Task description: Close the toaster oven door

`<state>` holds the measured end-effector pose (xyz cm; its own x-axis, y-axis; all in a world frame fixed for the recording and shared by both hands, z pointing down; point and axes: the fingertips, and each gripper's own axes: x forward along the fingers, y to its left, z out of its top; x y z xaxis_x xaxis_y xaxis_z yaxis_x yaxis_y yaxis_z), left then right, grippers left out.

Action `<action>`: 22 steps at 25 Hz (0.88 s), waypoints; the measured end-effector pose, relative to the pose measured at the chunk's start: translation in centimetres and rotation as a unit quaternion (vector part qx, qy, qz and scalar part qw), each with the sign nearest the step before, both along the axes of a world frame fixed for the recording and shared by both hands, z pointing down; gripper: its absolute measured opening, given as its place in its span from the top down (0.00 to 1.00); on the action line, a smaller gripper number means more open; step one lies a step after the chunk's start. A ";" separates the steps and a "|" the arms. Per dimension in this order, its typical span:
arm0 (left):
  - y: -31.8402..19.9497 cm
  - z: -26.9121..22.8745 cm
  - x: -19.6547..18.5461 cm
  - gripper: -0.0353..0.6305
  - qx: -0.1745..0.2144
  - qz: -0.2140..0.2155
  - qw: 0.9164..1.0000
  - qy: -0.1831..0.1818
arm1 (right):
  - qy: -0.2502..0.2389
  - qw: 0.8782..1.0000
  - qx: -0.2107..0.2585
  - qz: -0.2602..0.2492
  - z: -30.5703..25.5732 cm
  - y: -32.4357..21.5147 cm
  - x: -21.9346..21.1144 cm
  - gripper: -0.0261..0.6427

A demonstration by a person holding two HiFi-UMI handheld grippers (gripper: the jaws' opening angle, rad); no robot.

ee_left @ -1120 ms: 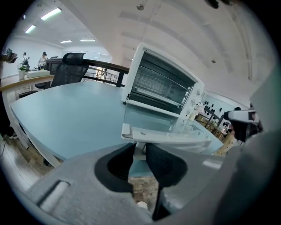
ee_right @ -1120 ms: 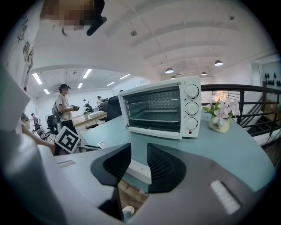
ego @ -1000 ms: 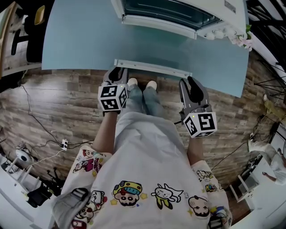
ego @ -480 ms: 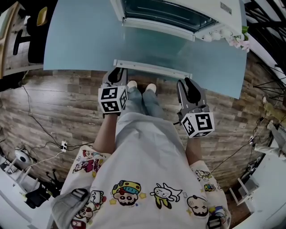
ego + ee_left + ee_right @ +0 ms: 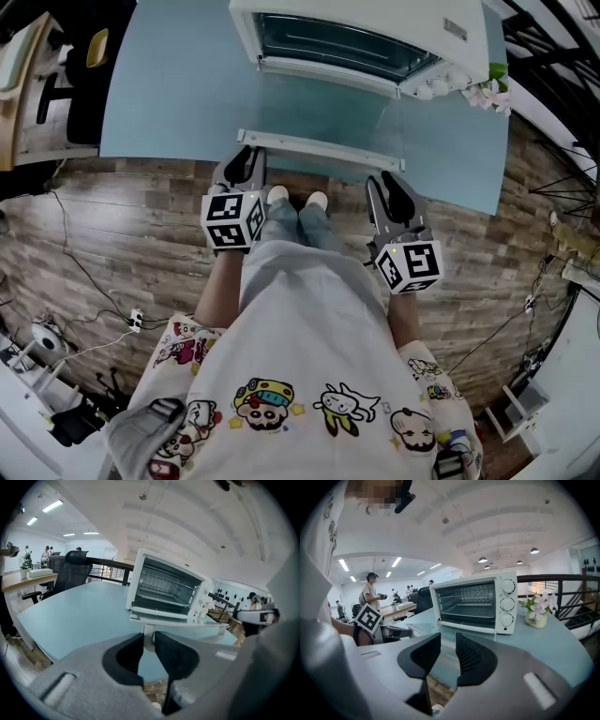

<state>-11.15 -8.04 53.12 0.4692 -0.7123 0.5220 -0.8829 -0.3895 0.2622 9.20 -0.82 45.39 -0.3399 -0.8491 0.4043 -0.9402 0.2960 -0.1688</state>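
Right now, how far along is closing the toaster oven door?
Done: nothing; the door lies fully open. In hand: the left gripper grips the handle at its left end; the right gripper is open near its right end. Left: swing the door up shut.

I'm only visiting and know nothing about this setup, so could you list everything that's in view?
toaster oven: one, white, on the table, door open
door handle: one, white, front edge of the open glass door
table: one, light blue, under the oven
flower pot: one, pale with pinkish-white flowers, right of the oven
office chair: one, black, left of the table
floor: wood planks, below the table
cables: several, dark and white, on the floor
bystanders: a few, far background, too small to count
shirt: one, white with cartoon prints
jeans: one pair, blue
left tool: one, grey, closed on the handle's left end
right tool: one, grey, open, near the handle's right end
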 end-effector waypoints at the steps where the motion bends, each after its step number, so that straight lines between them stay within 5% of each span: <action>1: -0.1 -0.4 0.1 0.84 0.002 0.001 1.000 0.000 | 0.000 1.000 0.001 0.000 -0.2 0.0 0.0 0.80; 22: -4.5 -9.1 1.2 0.83 0.078 0.001 0.997 0.014 | -0.008 0.999 0.040 0.014 -2.7 -1.5 1.7 0.80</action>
